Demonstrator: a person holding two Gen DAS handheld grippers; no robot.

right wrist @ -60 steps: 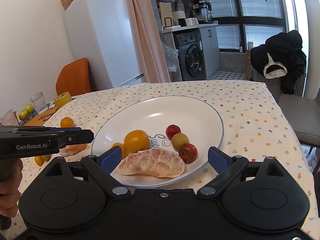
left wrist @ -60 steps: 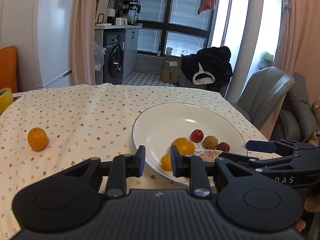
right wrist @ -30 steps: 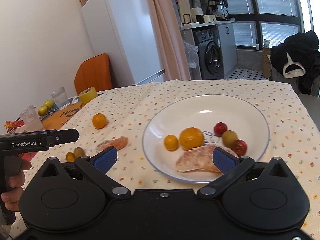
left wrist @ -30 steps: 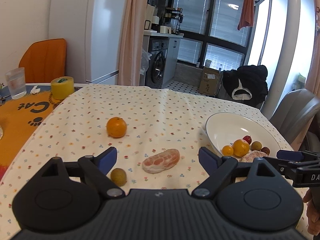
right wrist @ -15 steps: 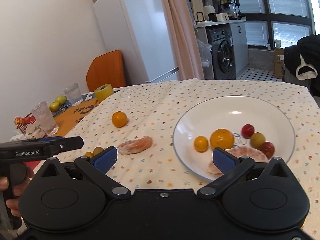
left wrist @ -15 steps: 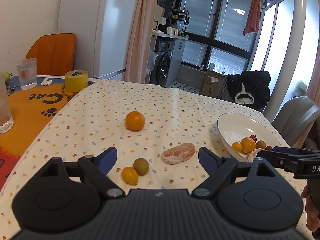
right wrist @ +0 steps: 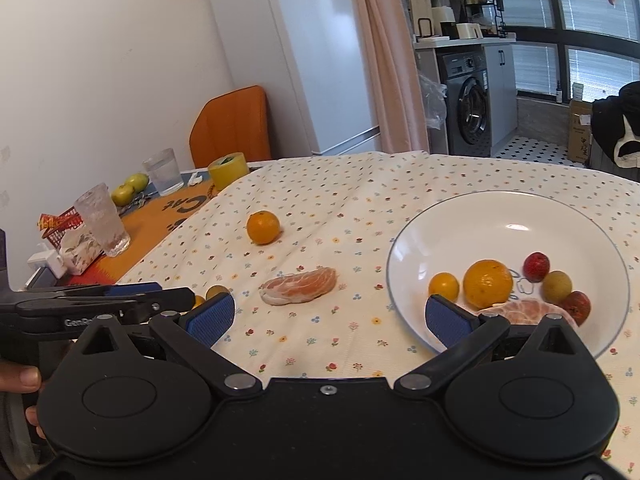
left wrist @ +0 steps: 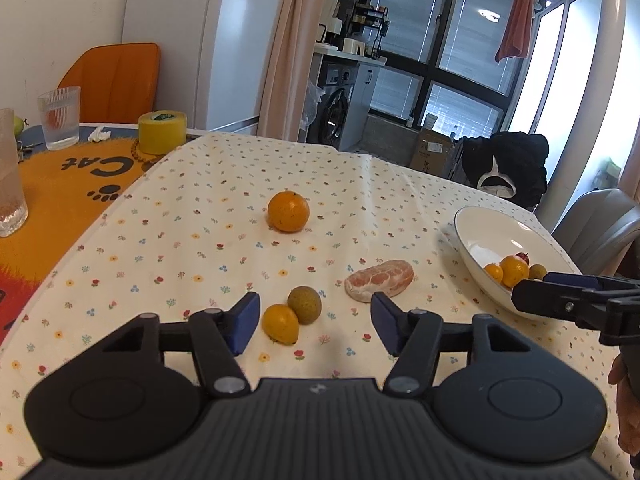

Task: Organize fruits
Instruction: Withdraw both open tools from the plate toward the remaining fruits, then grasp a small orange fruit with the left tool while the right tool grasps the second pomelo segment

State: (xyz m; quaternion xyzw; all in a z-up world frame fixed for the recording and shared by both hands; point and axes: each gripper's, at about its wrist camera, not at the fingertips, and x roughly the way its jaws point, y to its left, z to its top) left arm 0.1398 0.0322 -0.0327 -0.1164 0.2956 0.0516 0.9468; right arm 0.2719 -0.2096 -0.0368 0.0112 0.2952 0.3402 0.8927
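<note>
A peeled citrus piece [left wrist: 379,280], pale pink with white pith, was seen lying on the floral cloth of the surface [left wrist: 224,216], between a whole orange [left wrist: 288,211] farther back and two small fruits nearer the camera. Those two, a small orange fruit [left wrist: 281,323] and a brownish-green one [left wrist: 305,304], were found touching each other. The left hand-held gripper [left wrist: 312,322] was held spread wide just above them, pinching nothing. A white plate [right wrist: 480,220] was set to the right, and in it were kept a large orange [right wrist: 488,283], a small orange fruit, two red fruits, a greenish one and another peeled segment [right wrist: 524,309]. The right hand-held gripper [right wrist: 327,316] was likewise spread open and empty, near the plate's rim.
</note>
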